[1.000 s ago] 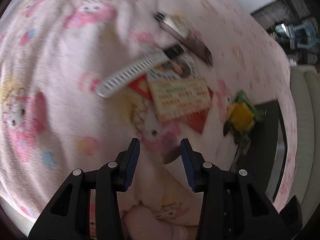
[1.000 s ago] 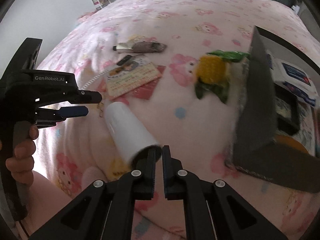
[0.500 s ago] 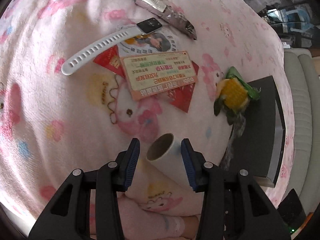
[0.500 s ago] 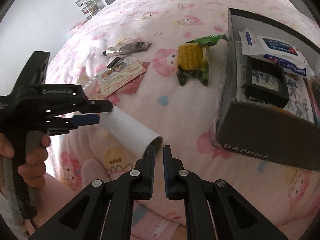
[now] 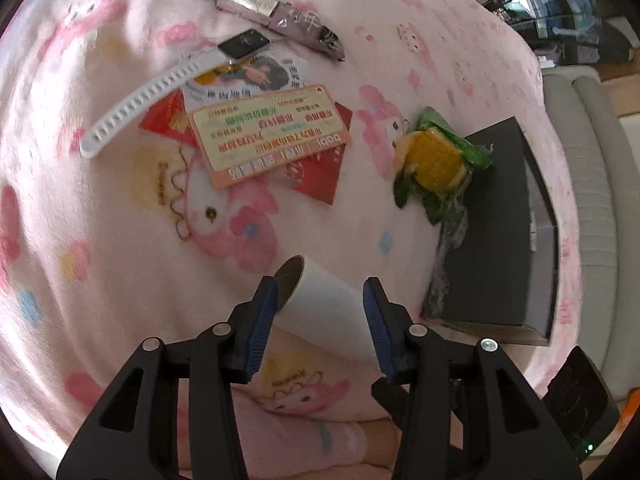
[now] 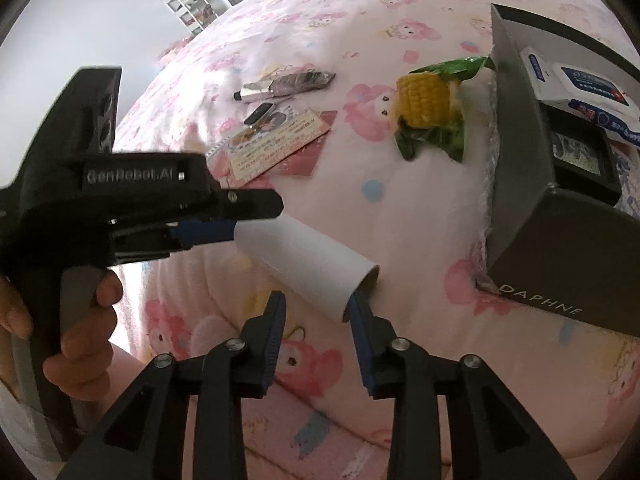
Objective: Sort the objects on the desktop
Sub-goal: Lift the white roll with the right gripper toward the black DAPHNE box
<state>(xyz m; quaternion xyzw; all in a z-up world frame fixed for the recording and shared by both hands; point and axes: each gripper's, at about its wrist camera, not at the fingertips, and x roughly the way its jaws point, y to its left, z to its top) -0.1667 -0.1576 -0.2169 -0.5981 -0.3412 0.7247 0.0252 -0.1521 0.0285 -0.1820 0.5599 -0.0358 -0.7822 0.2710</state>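
A white cardboard roll (image 5: pixel 324 308) hangs low over the pink cartoon blanket, slanting between the two grippers. My left gripper (image 5: pixel 320 284) stands open with the roll's far end between its fingertips. The roll looks narrower than the gap, and I see no pad pressing on it. From the right wrist view, this left gripper (image 6: pixel 256 220) meets the roll (image 6: pixel 308 260) at its far end. My right gripper (image 6: pixel 317 298) is opening. The roll's near rim leans against the right fingertip (image 6: pixel 354 304), with the left pad clear of it.
An open grey box (image 6: pixel 520 160) holding packets stands at the right, with a wrapped corn cob (image 6: pixel 424 96) beside it. Farther back on the blanket lie cards on red envelopes (image 5: pixel 268 136), a white watch (image 5: pixel 152 96) and a purple tube (image 5: pixel 272 12). A hand (image 6: pixel 80 320) holds the left gripper.
The right jaws were shut on the roll's near rim and have now parted. The left gripper has moved in until the roll's far end sits between its fingertips.
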